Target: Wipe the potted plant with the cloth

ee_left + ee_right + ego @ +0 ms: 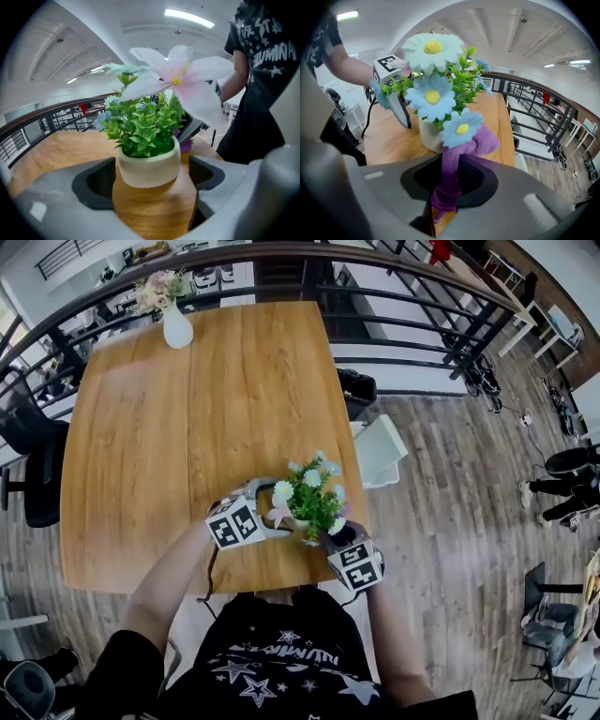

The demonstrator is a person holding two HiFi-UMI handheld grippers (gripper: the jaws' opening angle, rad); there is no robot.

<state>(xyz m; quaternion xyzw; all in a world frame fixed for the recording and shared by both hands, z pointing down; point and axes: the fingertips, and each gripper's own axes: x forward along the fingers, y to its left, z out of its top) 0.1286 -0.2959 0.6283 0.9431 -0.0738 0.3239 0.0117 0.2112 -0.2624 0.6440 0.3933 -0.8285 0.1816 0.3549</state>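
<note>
A white vase (176, 326) of flowers stands at the table's (169, 446) far left corner, its base partly cut off by the railing. The left gripper (149, 187) is released. Its jaws stand wide on either side of the plant's pot (149, 166) and do not touch it. A pale flower, blurred close to the lens, covers part of that view. The plant (314, 498) stands by the near edge, toward the right corner. From the head view its leaves hide the pot. The right gripper (449, 185) is clenched on a purple cloth (450, 173), which rises to the pot's side beneath a blue flower. Flowers cover most of the pot in this view.
</note>
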